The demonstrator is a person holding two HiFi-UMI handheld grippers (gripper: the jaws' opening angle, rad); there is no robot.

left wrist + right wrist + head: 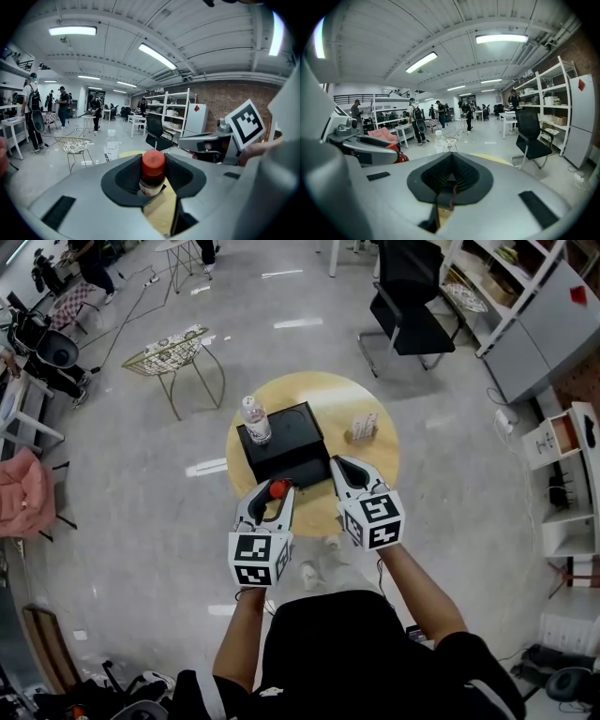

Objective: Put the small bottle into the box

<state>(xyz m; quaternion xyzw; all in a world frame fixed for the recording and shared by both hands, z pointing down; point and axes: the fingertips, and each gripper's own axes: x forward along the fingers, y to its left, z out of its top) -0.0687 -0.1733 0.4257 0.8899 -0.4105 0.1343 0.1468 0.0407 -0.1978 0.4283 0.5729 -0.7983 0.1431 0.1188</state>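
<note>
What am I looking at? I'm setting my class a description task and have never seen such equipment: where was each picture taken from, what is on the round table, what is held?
A person holds a gripping tool in each hand; the chequered cubes belong to the tools. The head view comes from a camera on the person's head, looking down. The other two come from cameras riding on each tool, looking along its jaws. On the round table are a black box, a clear water bottle at its far left corner and a small carton. The left tool grips a small red-capped bottle; the right tool is shut and empty.
</note>
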